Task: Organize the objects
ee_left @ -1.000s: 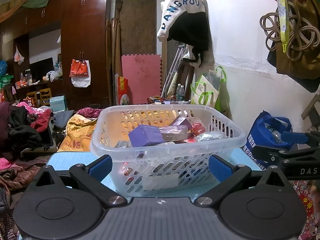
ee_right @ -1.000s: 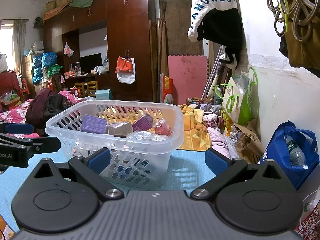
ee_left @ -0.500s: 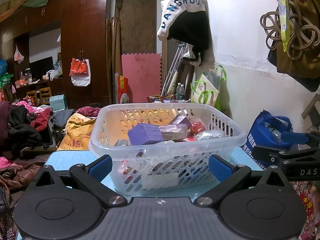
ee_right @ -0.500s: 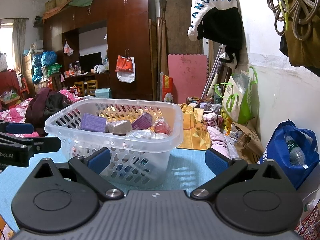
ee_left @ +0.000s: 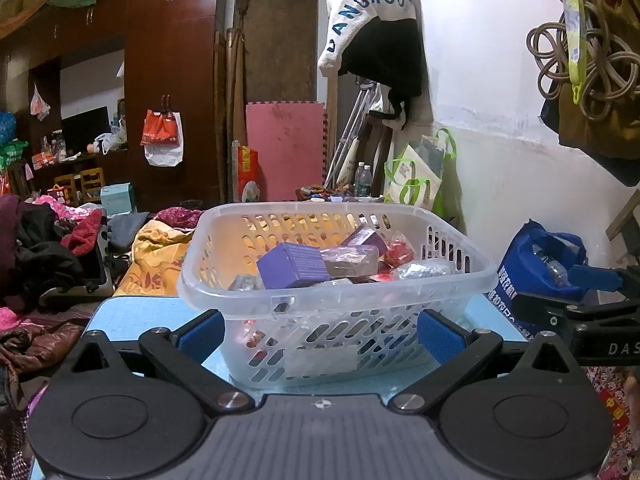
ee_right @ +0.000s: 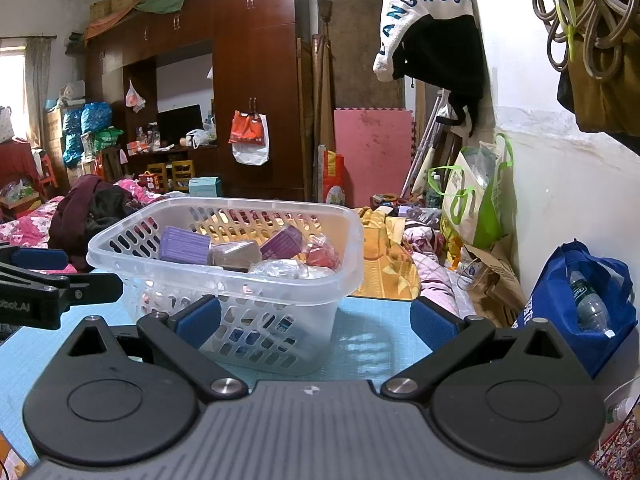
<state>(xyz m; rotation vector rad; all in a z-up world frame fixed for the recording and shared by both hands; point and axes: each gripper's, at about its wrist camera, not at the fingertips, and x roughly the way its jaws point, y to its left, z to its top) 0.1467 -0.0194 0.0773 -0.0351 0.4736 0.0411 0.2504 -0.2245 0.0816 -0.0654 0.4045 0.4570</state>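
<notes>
A clear perforated plastic basket [ee_left: 320, 292] stands on the light blue table [ee_left: 132, 316]. Inside it lie a purple box [ee_left: 294, 266], a brownish wrapped block [ee_left: 350, 260], a second purple box [ee_left: 366, 236], a red wrapped item [ee_left: 400, 250] and a silvery packet [ee_left: 424, 270]. My left gripper [ee_left: 320, 338] is open, low in front of the basket, its blue pads wide apart. In the right wrist view the basket [ee_right: 240, 300] sits left of centre and my right gripper [ee_right: 316, 320] is open beside it, holding nothing. Each gripper shows at the edge of the other's view.
A blue bag [ee_right: 580, 304] holding a water bottle stands at the table's right edge against the white wall. Piles of clothes and bedding [ee_left: 52, 248] lie left and behind. A dark wardrobe [ee_right: 256, 92], a pink foam mat [ee_right: 372, 152] and hanging bags fill the background.
Both grippers have stayed open and almost still. The basket sits marginally lower and nearer in the left wrist view.
</notes>
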